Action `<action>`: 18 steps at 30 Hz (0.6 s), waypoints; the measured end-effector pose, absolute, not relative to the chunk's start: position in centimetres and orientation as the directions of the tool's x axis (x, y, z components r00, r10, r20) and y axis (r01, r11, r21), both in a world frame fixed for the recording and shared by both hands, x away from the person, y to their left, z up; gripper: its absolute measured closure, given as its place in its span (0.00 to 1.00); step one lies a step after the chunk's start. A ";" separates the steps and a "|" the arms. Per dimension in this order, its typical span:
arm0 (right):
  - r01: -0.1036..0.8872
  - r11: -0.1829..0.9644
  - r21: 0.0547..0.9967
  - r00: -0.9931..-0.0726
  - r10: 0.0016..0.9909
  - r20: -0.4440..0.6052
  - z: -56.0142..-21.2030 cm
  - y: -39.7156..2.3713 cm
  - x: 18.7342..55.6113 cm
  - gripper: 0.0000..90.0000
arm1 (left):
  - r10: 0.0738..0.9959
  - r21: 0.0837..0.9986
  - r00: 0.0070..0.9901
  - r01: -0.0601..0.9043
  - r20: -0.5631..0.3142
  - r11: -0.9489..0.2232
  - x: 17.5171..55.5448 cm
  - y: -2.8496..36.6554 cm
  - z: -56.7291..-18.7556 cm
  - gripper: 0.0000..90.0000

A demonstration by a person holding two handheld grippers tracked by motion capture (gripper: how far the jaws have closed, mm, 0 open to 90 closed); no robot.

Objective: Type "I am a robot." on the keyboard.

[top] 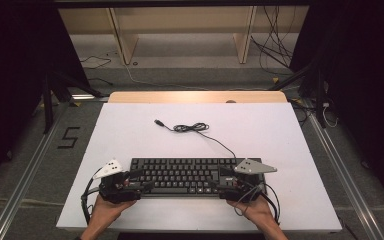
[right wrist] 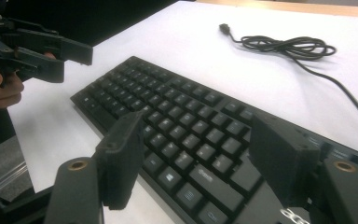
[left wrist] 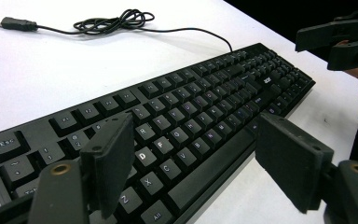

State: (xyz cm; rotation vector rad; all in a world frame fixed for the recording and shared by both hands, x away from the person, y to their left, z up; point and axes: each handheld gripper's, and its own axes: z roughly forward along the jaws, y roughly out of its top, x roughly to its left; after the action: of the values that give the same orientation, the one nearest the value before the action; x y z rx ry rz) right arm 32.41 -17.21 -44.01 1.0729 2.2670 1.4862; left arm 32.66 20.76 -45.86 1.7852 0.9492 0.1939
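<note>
Keyboard (top: 190, 176) lies near table front edge, USB cable (top: 192, 128) coiled behind it. My left gripper (left wrist: 191, 163) and right gripper (right wrist: 196, 158) hover over kbd's two ends, both jaws open, nothing held. Looks like pre-grasp; next: lower, clamp each end evenly.

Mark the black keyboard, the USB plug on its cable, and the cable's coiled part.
black keyboard (top: 182, 175), high view, on the middle key rows.
USB plug (left wrist: 15, 23), left gripper view, on the plug's black body.
coiled part of the black cable (top: 190, 128), high view, on the bundled loops.
</note>
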 end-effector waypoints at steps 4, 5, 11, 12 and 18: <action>0.441 0.218 0.871 -0.699 0.692 0.180 -44.0 -18.2 31.9 0.40 | 0.677 0.853 0.673 0.506 -0.298 -0.128 32.7 20.8 -45.8 0.31; 0.442 0.214 0.871 -0.692 0.699 0.179 -44.1 -18.7 31.7 0.40 | 0.677 0.854 0.673 0.505 -0.298 -0.127 32.6 20.8 -45.8 0.31; 0.448 0.219 0.867 -0.675 0.718 0.167 -44.3 -19.9 31.1 0.38 | 0.675 0.855 0.675 0.503 -0.299 -0.124 32.6 20.8 -45.8 0.31; 0.446 0.222 0.867 -0.674 0.720 0.162 -44.4 -20.0 31.0 0.37 | 0.674 0.856 0.675 0.503 -0.300 -0.123 32.6 20.8 -45.8 0.31; 0.442 0.223 0.869 -0.660 0.737 0.146 -44.5 -21.0 30.5 0.36 | 0.669 0.859 0.680 0.498 -0.301 -0.119 32.5 20.8 -45.7 0.30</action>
State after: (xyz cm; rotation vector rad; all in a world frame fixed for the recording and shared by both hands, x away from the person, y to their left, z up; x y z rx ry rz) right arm 30.46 -21.02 -44.46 1.1031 2.2037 1.4097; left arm 32.52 20.80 -45.72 1.7709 0.9339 0.1900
